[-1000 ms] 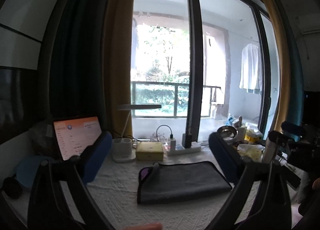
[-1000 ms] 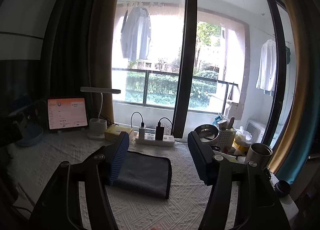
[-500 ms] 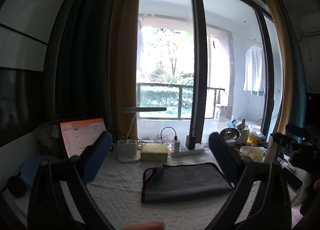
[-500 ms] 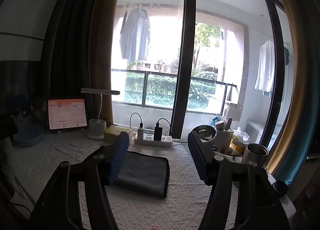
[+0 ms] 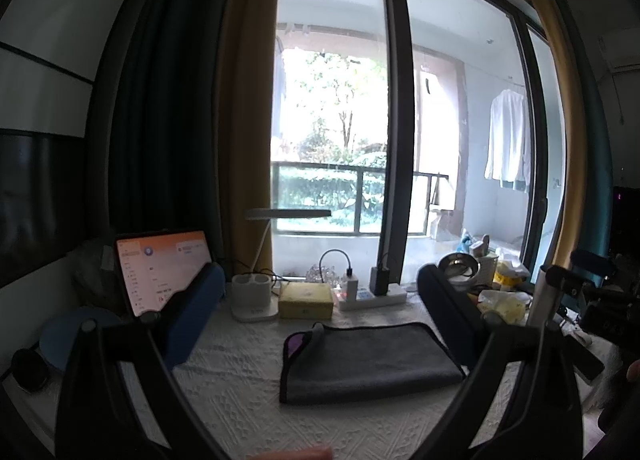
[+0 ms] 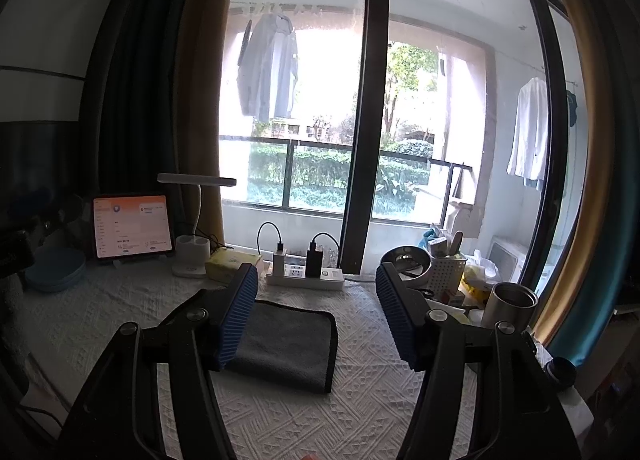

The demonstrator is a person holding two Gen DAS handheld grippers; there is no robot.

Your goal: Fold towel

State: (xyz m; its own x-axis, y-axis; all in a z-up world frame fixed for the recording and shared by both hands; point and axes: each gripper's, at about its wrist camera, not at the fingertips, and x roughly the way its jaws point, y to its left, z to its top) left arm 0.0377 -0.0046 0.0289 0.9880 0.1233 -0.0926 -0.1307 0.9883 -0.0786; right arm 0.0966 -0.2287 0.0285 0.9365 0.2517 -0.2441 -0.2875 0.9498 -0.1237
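Note:
A dark grey towel (image 5: 370, 360) lies folded flat on the white textured tablecloth (image 5: 240, 400), with a purple corner turned up at its left end. It also shows in the right wrist view (image 6: 286, 344). My left gripper (image 5: 320, 316) is open and empty, held above and before the towel. My right gripper (image 6: 316, 316) is open and empty, the towel lying below and between its blue pads, partly hidden by the left pad (image 6: 236, 316).
Along the window stand a tablet (image 6: 132, 226), a white desk lamp (image 6: 192, 252), a yellow box (image 5: 306, 300), a power strip (image 6: 306, 276), a metal bowl (image 6: 404, 260), a white basket (image 6: 448, 272) and a steel cup (image 6: 508, 306). Blue plates (image 6: 56, 268) sit far left.
Both grippers have pulled back and risen slightly; the towel looks a little farther away and lower in view. Both stay open. The towel has not moved.

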